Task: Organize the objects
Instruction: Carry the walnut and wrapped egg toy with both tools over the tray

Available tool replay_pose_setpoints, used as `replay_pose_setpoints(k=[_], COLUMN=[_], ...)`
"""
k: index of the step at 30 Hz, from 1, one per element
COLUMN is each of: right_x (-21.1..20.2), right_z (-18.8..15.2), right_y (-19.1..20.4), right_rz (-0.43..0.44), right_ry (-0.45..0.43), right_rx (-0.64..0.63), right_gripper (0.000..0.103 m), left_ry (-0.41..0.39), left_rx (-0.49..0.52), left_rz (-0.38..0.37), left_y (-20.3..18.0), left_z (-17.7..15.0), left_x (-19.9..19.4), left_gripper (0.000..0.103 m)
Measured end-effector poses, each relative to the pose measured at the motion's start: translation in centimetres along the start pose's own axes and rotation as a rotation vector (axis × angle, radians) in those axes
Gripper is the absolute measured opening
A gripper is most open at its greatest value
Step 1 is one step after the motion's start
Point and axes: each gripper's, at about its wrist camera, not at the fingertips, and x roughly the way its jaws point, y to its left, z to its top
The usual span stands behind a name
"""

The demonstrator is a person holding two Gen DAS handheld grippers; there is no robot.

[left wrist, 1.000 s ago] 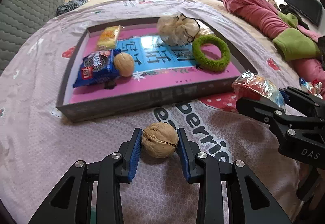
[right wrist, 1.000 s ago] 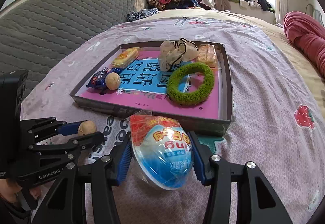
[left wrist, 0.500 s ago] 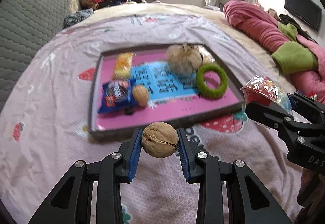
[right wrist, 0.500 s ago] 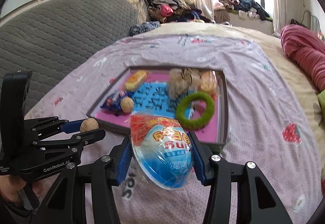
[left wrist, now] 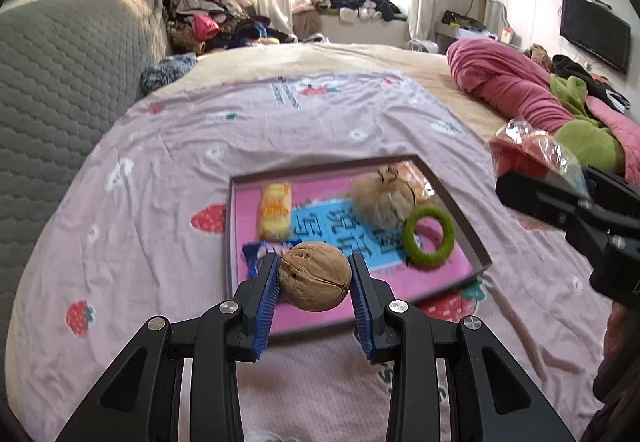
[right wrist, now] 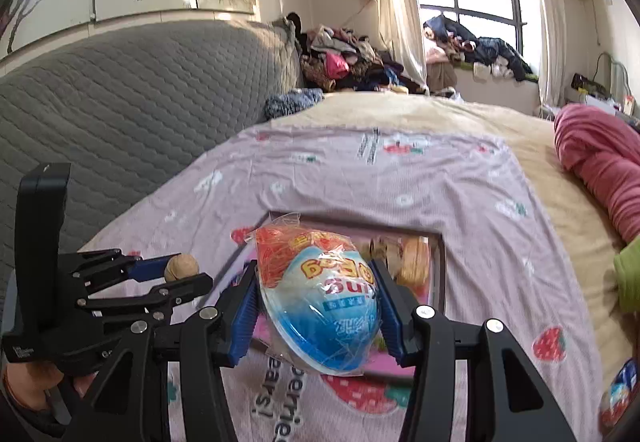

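Our left gripper [left wrist: 314,278] clamps the walnut [left wrist: 314,276] and our right gripper [right wrist: 316,304] pinches the wrapped egg toy [right wrist: 318,296], both above the bed just short of the tray [left wrist: 464,209], so we judge the carry underway, needing a forward reach and release.

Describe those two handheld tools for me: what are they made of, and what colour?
Both the left tool and the right tool are black, angular linkages joined by silver bolts. Each finger carries a ribbed blue pad. The left tool's body bears small white lettering in the right wrist view.
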Motion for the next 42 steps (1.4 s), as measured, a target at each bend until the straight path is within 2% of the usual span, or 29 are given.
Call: replay_pose_setpoints(k=[10,17,25,32,42], right_x=[-0.3,0.9,2.9,5.4,8.5], right_z=[4.0,5.0,3.2,0.6,-1.7], right_y=[-0.4,-1.1,-1.6,-2.4,-3.2], right_rz=[-0.044,-0.034,-0.019,-0.02,-0.021], right_ry=[-0.068,-0.089,-0.089,-0.05,0.015], right_rx=[-0.026,-0.001,0.048,0.061,0.055], right_gripper=[0.052,0.052,0.052,0.052,0.052], left_ry=[-0.048,-0.056,-0.041,-0.01,0.02], left_rx=[0.015,0.014,-0.019,-0.022,-0.018], left_rz=[0.015,0.003,-0.02,-0.039,-0.04], left_y=[0.3,0.2,0.3,0.4,0.8], left_z=[4.0,5.5,4.3,2.2,1.3], left_x=[0.5,2.1,5.8,9.3,12.9], left_gripper=[0.035,0.035,0.035,0.035,0.035])
